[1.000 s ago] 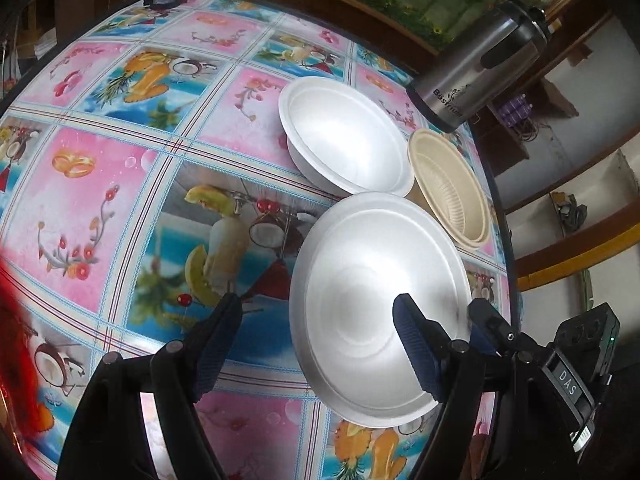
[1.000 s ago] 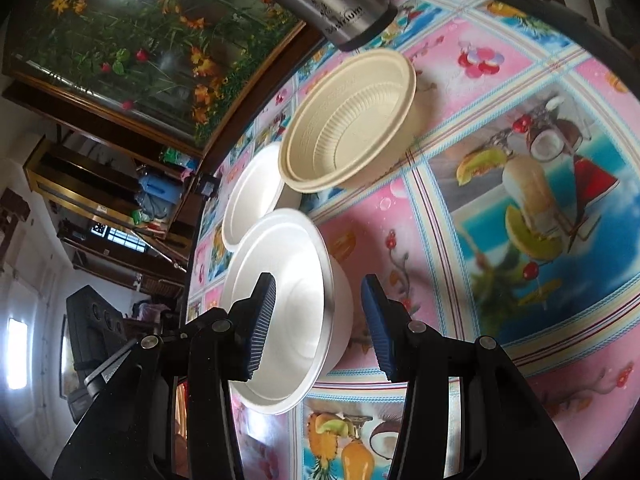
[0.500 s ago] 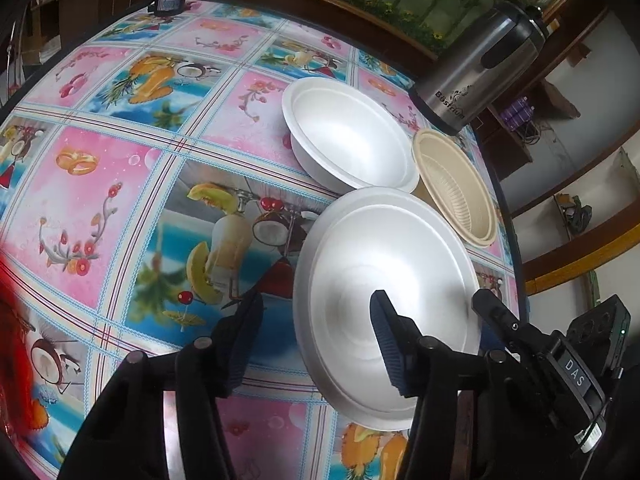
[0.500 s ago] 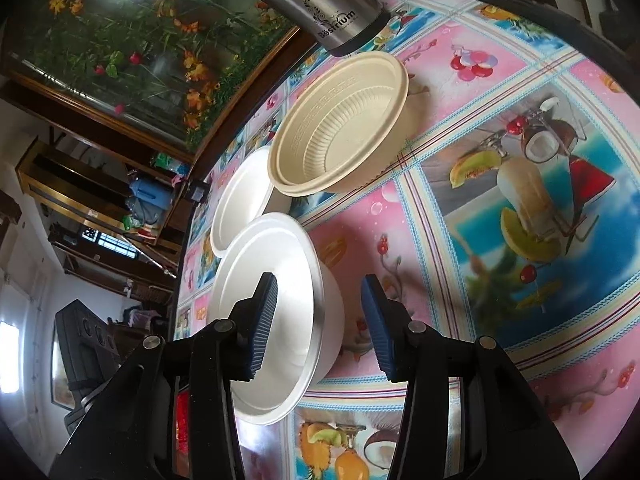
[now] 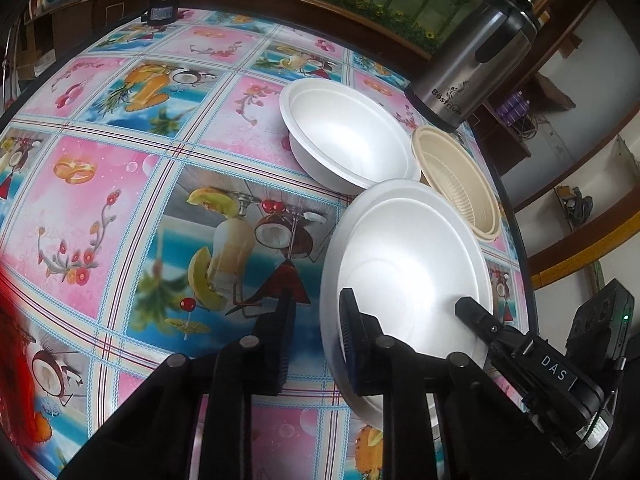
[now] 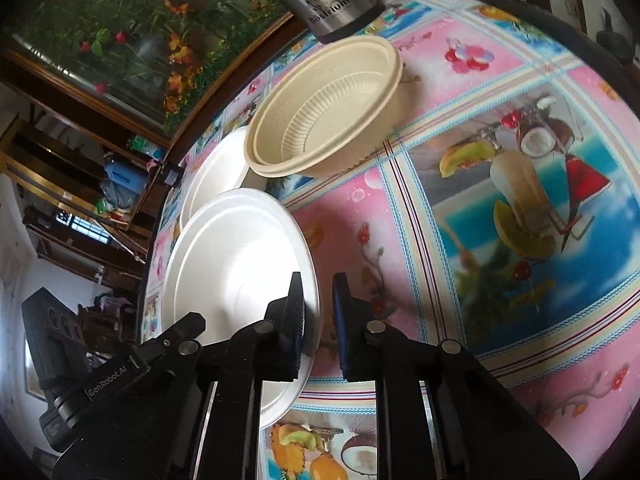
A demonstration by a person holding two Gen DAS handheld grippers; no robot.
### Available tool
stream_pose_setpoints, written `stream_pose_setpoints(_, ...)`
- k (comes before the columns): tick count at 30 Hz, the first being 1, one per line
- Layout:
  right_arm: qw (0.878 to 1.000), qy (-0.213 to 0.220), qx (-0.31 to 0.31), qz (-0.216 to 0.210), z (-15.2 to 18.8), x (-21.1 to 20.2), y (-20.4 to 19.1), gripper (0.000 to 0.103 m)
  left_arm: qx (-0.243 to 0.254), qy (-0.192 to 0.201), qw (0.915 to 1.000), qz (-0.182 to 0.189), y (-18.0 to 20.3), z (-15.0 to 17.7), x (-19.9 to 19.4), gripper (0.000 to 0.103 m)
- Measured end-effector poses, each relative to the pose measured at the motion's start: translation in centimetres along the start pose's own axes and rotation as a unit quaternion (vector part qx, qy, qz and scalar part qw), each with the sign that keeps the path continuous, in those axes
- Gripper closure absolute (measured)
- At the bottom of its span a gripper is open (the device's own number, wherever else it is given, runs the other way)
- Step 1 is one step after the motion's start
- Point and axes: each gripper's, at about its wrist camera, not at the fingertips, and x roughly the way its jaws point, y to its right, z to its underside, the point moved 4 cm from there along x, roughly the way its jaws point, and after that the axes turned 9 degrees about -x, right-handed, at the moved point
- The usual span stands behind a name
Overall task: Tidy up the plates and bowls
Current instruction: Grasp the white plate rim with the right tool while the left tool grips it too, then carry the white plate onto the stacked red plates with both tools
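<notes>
A white foam plate (image 5: 408,264) lies on top of a white bowl at the table's right side; it also shows in the right wrist view (image 6: 236,276). My left gripper (image 5: 316,340) has its jaws narrowly apart around the plate's near left rim. My right gripper (image 6: 318,316) has its jaws closed down on the plate's right rim. A second white bowl (image 5: 348,136) stands behind the plate, and it also shows in the right wrist view (image 6: 212,168). A beige ribbed bowl (image 5: 460,184) stands to its right, seen in the right wrist view too (image 6: 324,108).
A steel thermos jug (image 5: 472,68) stands at the table's far right edge, behind the beige bowl. The table carries a pink and blue fruit-print cloth (image 5: 160,208). Its right edge drops off just beyond the bowls. A small dark device (image 5: 160,10) sits at the far edge.
Both grippers have narrowed their jaws onto the white plate's rim, left on its left edge, right on its right edge. The plate looks slightly shifted toward the cameras.
</notes>
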Motion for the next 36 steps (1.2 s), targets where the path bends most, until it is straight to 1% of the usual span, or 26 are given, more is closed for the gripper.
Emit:
stream_pose_setpoints(7,1.0,0.004,-0.012,0.005,-0.1,0.0,-0.3,0.092,0.006,-0.001,1.0,0.006,0.0,0.1,-0.1,0.083)
stream_pose_setpoints(8,1.0,0.003,-0.012,0.004,-0.1,0.0,-0.3,0.094,0.009,-0.002,0.9999,0.007,0.1,0.2,-0.1,0.083)
stream_pose_setpoints(9,1.0,0.003,-0.011,0.002,-0.1,0.0,-0.3,0.095,0.009,-0.003,0.9999,0.008,0.1,0.3,-0.2,0.083)
stream_pose_setpoints(14,1.0,0.001,-0.007,-0.006,0.3,-0.3,-0.4,0.096,0.01,-0.006,0.9999,0.011,-0.4,0.7,-0.8,0.083)
stream_pose_setpoints(19,0.999,0.001,-0.028,-0.017,1.1,-0.5,-2.1,0.096,0.011,0.0,0.9999,0.002,-1.4,1.0,-2.0,0.083)
stream_pose_setpoints(22,0.999,-0.004,-0.034,-0.022,2.5,-0.2,-3.4,0.096,0.01,0.015,0.9998,-0.005,-2.5,1.1,-3.3,0.083)
stream_pose_setpoints(24,0.999,-0.014,-0.027,-0.038,3.3,0.1,-3.9,0.096,0.011,0.026,0.9996,-0.008,-3.4,1.2,-4.4,0.083)
stream_pose_setpoints(28,0.994,-0.056,0.02,-0.087,5.6,1.6,-4.6,0.096,0.021,0.047,0.9986,-0.007,-4.6,1.4,-7.2,0.084)
stream_pose_setpoints(30,0.993,-0.06,0.028,-0.096,6.5,1.8,-5.5,0.096,0.023,0.054,0.9983,-0.006,-5.3,1.4,-8.6,0.084)
stream_pose_setpoints(33,0.995,-0.043,-0.013,-0.085,7.2,0.5,-8.9,0.096,0.015,0.065,0.9978,0.002,-6.9,1.4,-10.8,0.084)
stream_pose_setpoints(36,0.995,-0.033,-0.053,-0.078,7.5,-0.6,-12.1,0.096,0.005,0.084,0.9964,0.008,-8.7,1.3,-13.5,0.084)
